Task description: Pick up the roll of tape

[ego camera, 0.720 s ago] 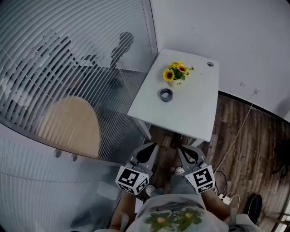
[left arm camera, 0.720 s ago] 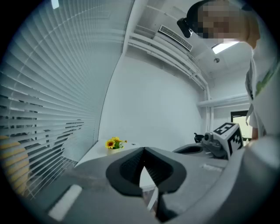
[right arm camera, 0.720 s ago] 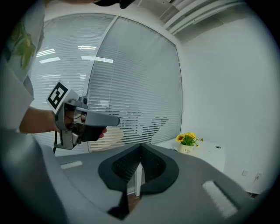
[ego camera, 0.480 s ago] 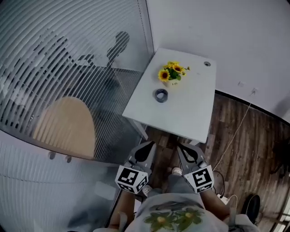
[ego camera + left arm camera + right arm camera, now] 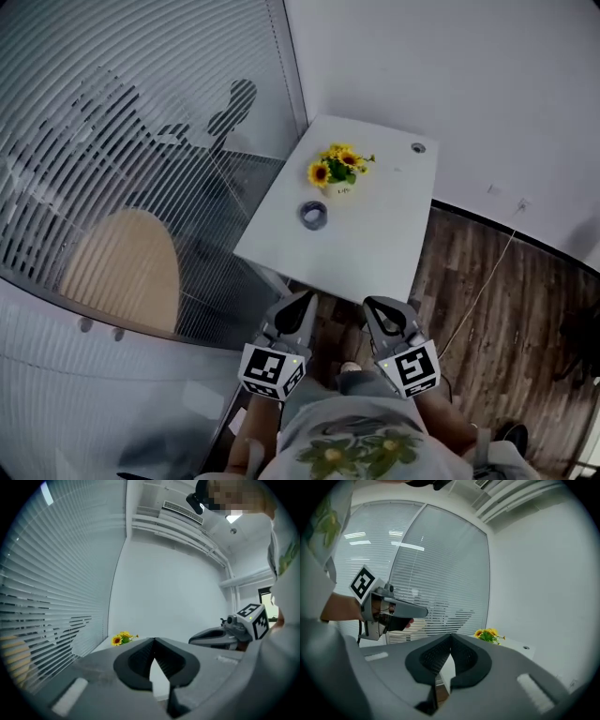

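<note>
Looks steeply down on a white rectangular bench (image 5: 375,244) set into a room corner. Shows plain white wall (image 5: 450,84) from 12 to 2 o'clock and a glass partition (image 5: 112,122) with horizontal blinds from 8 to 11 o'clock. Shows dark wood-plank floor (image 5: 487,309) from 3 to 5 o'clock, and a round pale wooden tabletop (image 5: 122,272) behind the glass at 9 o'clock.

Carries, toward the far left of the bench, a small pale pot (image 5: 342,187) filled with yellow sunflowers (image 5: 333,167) and green leaves. Carries also a dark bluish-grey roll of tape (image 5: 314,215), lying flat on the bench at 7 o'clock of the pot, just beside it. Has a small round grey grommet (image 5: 418,147) near the bench's far right corner, at 1 o'clock.

Holds the left hand-held gripper (image 5: 303,298) and the right hand-held gripper (image 5: 371,305) side by side at 6 o'clock, short of the bench's near edge and well apart from the tape. Keeps both pairs of jaws pressed together tip to tip, gripping nothing.

Compared with half a second ago, places bench, pot and tape further toward 9 o'clock in the head view, with more floor showing at the right. Leaves the tape in the same spot beside the pot, and both hand-held grippers closed as before.
</note>
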Action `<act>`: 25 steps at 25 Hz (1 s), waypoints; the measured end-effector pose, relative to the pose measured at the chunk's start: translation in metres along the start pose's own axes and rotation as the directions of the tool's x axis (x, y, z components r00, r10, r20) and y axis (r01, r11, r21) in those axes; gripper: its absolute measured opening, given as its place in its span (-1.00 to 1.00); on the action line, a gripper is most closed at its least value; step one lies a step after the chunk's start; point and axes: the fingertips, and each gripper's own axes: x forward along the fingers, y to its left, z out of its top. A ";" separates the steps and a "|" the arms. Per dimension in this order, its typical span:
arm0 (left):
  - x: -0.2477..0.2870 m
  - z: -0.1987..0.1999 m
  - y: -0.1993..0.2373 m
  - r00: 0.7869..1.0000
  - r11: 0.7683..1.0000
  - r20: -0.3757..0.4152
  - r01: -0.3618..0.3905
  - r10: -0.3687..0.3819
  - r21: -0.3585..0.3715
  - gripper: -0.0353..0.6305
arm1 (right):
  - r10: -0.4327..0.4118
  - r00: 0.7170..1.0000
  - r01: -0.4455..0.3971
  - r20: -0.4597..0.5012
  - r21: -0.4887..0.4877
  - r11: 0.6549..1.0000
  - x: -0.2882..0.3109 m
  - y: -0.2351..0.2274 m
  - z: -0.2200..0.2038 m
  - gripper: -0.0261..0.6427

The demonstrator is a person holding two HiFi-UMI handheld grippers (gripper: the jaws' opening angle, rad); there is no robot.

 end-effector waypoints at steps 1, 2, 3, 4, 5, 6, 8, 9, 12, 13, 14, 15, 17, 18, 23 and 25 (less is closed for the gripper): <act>0.002 -0.001 -0.001 1.000 1.000 -0.002 -0.008 0.008 -0.001 -0.88 | 0.008 1.000 -0.008 0.008 -0.007 1.000 0.001 -0.004 0.001 -0.92; 0.004 -0.002 -0.002 1.000 1.000 -0.006 -0.015 0.015 -0.002 -0.88 | 0.016 1.000 -0.016 0.014 -0.013 1.000 0.002 -0.007 0.002 -0.92; 0.004 -0.004 -0.002 1.000 1.000 -0.012 -0.022 0.022 -0.005 -0.88 | 0.022 1.000 -0.022 0.016 -0.016 1.000 0.002 -0.009 0.003 -0.92; 0.003 -0.006 -0.003 0.999 1.000 -0.018 -0.028 0.028 -0.008 -0.88 | 0.028 1.000 -0.028 0.014 -0.018 0.999 0.003 -0.010 0.003 -0.92; 0.003 -0.008 -0.002 0.999 0.999 -0.023 -0.034 0.034 -0.011 -0.88 | 0.034 0.999 -0.034 0.010 -0.018 0.999 0.004 -0.011 0.004 -0.90; 0.003 -0.009 -0.002 0.999 0.999 -0.027 -0.040 0.040 -0.013 -0.88 | 0.039 0.999 -0.039 0.010 -0.020 0.999 0.004 -0.012 0.006 -0.83; 0.005 -0.008 0.000 0.998 0.999 -0.031 -0.049 0.048 -0.016 -0.88 | 0.046 0.999 -0.045 0.028 -0.032 0.998 0.008 -0.016 0.011 -0.64; 0.006 -0.008 0.000 0.998 0.998 -0.033 -0.052 0.051 -0.017 -0.88 | 0.046 0.998 -0.044 0.042 -0.043 0.998 0.010 -0.019 0.014 -0.47; 0.011 -0.008 0.005 0.998 0.998 -0.042 -0.057 0.056 -0.020 -0.88 | 0.031 0.996 -0.024 0.081 -0.083 0.996 0.018 -0.027 0.022 -0.11; 0.012 -0.010 0.006 0.997 0.998 -0.046 -0.056 0.055 -0.021 -0.88 | 0.029 0.996 -0.021 0.082 -0.095 0.995 0.021 -0.029 0.023 -0.03; 0.013 -0.012 0.008 0.997 0.998 -0.052 -0.055 0.053 -0.023 -0.88 | 0.031 0.997 -0.023 0.077 -0.103 0.994 0.024 -0.030 0.023 0.03; 0.014 -0.014 0.010 0.997 0.998 -0.059 -0.053 0.052 -0.025 -0.88 | 0.034 0.997 -0.027 0.066 -0.107 0.994 0.027 -0.030 0.022 0.05; 0.016 -0.018 0.013 0.996 0.998 -0.071 -0.050 0.048 -0.030 -0.88 | 0.043 0.999 -0.039 0.033 -0.109 0.993 0.032 -0.031 0.018 0.11; 0.019 -0.019 0.013 0.996 0.998 -0.076 -0.048 0.046 -0.030 -0.88 | 0.048 0.999 -0.046 0.014 -0.108 0.993 0.035 -0.032 0.016 0.13; 0.034 -0.023 0.008 0.996 1.000 -0.088 -0.026 0.025 -0.015 -0.88 | 0.082 0.996 -0.084 -0.030 -0.105 0.991 0.045 -0.040 0.007 0.13; 0.037 -0.025 0.011 0.995 1.000 -0.096 -0.019 0.018 -0.013 -0.88 | 0.095 0.995 -0.097 -0.029 -0.109 0.989 0.053 -0.041 0.006 0.13</act>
